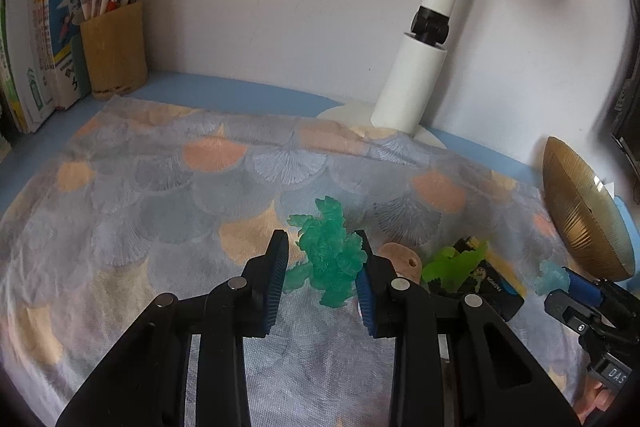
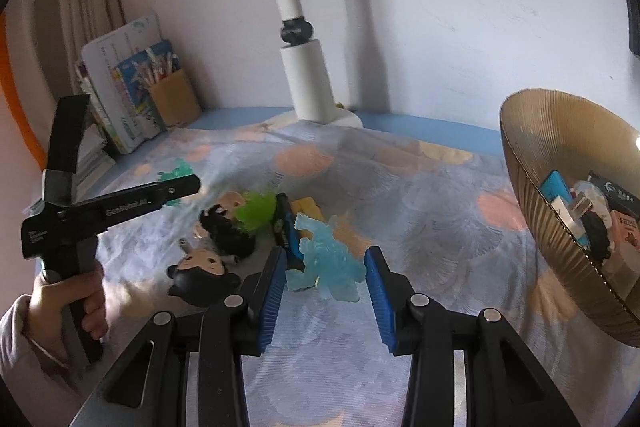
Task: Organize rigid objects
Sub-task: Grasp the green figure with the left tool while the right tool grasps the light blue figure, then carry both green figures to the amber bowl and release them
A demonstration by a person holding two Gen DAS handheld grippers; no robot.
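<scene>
Left hand-held gripper [image 1: 322, 251]: spread, fingers either side of green figure [image 1: 328, 255].
Right hand-held gripper [image 2: 326, 267]: spread around pale blue figure [image 2: 328, 263].
Bowl [image 2: 532, 211]: far right, w/ small items.

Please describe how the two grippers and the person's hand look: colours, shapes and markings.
Both the left gripper and the right gripper have black angular linkage arms with round silver pins and blue ribbed pads. White lettering marks the left gripper's body. The bare left hand shows a light sleeve.
</scene>
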